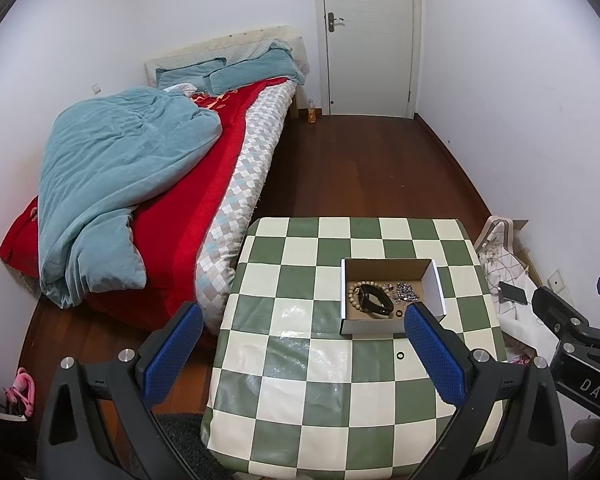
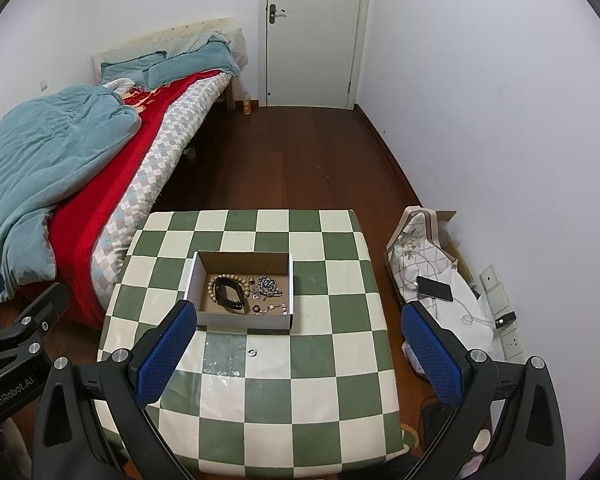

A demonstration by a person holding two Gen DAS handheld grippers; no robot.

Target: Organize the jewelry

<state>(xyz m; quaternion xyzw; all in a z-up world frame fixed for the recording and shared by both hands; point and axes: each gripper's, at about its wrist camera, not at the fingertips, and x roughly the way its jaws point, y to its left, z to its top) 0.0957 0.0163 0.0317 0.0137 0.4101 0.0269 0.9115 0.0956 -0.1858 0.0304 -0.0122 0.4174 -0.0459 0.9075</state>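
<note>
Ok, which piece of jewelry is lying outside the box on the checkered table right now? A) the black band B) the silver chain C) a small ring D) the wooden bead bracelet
C: a small ring lies alone on the checkered table just in front of the box, while the bead bracelet, black band and silver chain sit inside it.

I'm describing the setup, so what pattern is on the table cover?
Green and cream checks on the table cover, glossy; clearest in the right wrist view.
</note>
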